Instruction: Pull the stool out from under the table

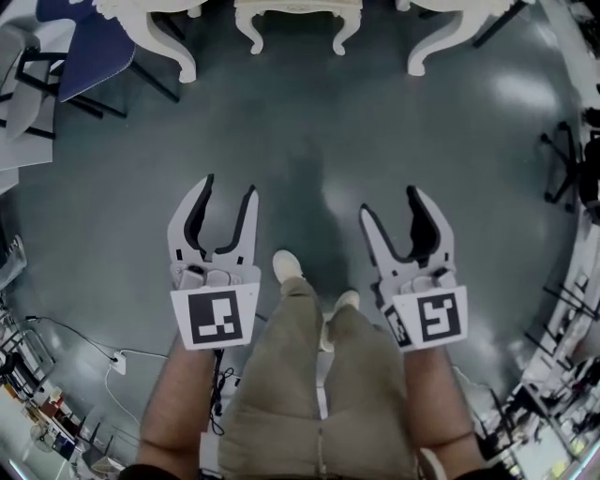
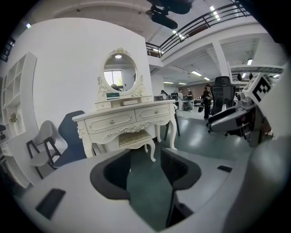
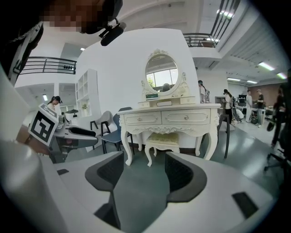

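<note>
A white carved stool (image 3: 162, 142) with a pale cushion stands tucked under the white dressing table (image 3: 168, 118) with an oval mirror. The stool (image 2: 136, 140) and the table (image 2: 122, 119) also show in the left gripper view; the head view catches the stool's legs (image 1: 298, 21) at the top edge. My left gripper (image 1: 231, 192) and right gripper (image 1: 389, 203) are held side by side over the grey floor, well short of the stool. Both are open with nothing between the jaws.
Blue and grey chairs (image 3: 107, 129) stand left of the table by a white shelf unit (image 3: 86, 93). A black office chair (image 2: 223, 93) and several people are off to the right. The person's legs and white shoes (image 1: 289, 266) show between the grippers. Cables (image 1: 112, 356) lie lower left.
</note>
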The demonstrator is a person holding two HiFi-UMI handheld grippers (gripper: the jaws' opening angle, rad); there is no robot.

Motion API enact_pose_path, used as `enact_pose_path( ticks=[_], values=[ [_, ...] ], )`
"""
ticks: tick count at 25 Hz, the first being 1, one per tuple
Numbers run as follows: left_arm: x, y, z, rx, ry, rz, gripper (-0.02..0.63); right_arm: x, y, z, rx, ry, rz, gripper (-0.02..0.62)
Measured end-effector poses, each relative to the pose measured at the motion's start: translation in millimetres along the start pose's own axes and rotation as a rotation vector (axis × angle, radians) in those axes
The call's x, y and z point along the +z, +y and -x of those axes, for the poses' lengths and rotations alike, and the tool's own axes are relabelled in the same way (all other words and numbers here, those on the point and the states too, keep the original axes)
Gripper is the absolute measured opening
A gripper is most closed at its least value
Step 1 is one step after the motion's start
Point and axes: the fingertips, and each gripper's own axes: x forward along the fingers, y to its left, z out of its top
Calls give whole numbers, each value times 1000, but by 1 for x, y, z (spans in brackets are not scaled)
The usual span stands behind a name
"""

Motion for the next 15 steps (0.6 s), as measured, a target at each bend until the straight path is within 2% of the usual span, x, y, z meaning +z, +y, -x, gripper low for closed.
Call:
enact_pose_path(
  ticks=[4, 8, 12, 15],
  values=[
    [1, 2, -11, -15, 15, -2, 195, 17, -13, -9, -9, -9, -5, 261],
    [-5, 10, -27, -8, 38, 8, 195, 14, -27, -28, -25, -8, -33, 261],
    [-3, 13, -44, 10, 35, 70, 195, 2, -44, -45, -31, 3, -62, 261],
    [2, 20, -60, 28, 31, 89, 195, 7, -51, -63, -18, 6, -46, 261]
  ],
)
